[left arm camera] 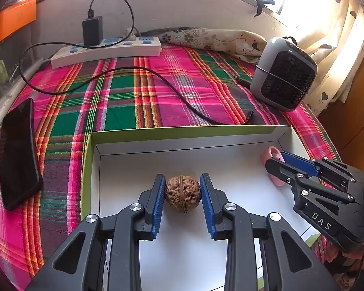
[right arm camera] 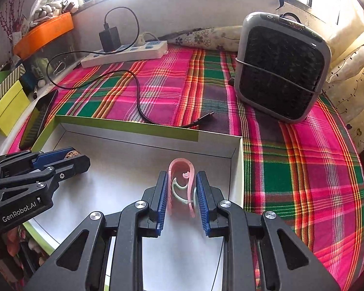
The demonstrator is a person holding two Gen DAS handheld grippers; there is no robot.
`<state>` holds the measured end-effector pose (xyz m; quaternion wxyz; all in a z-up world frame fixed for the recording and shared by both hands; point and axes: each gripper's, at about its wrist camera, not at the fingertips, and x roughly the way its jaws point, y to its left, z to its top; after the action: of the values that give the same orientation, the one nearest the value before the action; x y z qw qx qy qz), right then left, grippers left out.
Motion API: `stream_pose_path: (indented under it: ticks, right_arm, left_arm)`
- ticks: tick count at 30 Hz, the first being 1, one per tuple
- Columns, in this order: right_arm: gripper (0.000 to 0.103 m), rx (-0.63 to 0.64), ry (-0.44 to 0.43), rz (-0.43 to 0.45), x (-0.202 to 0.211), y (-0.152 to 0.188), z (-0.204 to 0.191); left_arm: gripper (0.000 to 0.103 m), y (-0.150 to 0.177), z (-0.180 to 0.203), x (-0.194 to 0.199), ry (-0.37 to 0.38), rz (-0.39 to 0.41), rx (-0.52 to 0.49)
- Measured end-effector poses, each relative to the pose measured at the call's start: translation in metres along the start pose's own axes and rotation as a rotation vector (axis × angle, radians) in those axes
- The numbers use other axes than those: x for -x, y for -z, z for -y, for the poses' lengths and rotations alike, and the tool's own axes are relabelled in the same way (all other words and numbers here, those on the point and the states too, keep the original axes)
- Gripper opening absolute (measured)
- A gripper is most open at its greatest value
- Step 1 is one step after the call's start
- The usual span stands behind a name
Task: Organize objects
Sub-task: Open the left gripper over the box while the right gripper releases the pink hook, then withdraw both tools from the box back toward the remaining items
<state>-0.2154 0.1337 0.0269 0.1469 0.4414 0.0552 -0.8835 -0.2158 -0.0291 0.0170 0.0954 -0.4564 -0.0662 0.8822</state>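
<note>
At the far left a black phone [left arm camera: 18,152] lies flat on the plaid cloth [left arm camera: 133,92] that covers the table. Behind it, by the wall, a white power strip [left arm camera: 106,49] carries a black charger [left arm camera: 92,31], whose cable [left arm camera: 157,77] loops forward over the cloth to end just beyond the box's far wall. The shallow white box [left arm camera: 182,143] with a green outer rim sits at the near edge. Inside it, toward the left, the left gripper [left arm camera: 183,192] pinches a brown walnut [left arm camera: 183,193] between its blue fingers [left arm camera: 157,201], the nut sitting low over the box floor. Further right, in the box's right part near its side wall, the right gripper [right arm camera: 181,194] has its fingers [right arm camera: 163,198] closed on a pink plastic clip [right arm camera: 180,169], with a pale green piece [right arm camera: 179,190] caught between them too. At the far right a grey fan [right arm camera: 282,68] with a dark grille stands upright on the cloth, well apart from the box.
</note>
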Motion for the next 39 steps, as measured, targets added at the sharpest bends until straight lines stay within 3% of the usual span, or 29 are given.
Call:
stream_pose_path:
  ticks: [7,12,16,21,29,39]
  right_arm:
    - [0.027,0.004,0.0,0.006,0.0,0.0,-0.002]
    - [0.038,-0.003,-0.015,0.02,0.002,0.001,-0.004]
    - [0.052,0.004,-0.034,0.032,0.005,0.001,-0.007]
    - [0.054,-0.014,-0.03,0.041,0.01,0.004,-0.005]
    - [0.066,-0.042,-0.038,0.073,0.027,0.01,-0.004]
    - [0.067,-0.048,-0.046,0.097,0.052,0.027,-0.009]
  left_arm:
    - [0.028,0.001,0.002,0.0,-0.015,-0.001,-0.018]
    - [0.03,0.002,0.002,0.001,-0.015,0.001,-0.011]
    - [0.036,0.003,0.004,0.003,-0.006,0.004,-0.017]
    - [0.04,0.005,0.005,0.012,-0.006,0.024,-0.011]
    - [0.042,0.014,0.006,0.034,-0.012,0.068,-0.003]
    - [0.042,0.032,0.011,0.068,-0.014,0.122,0.002]
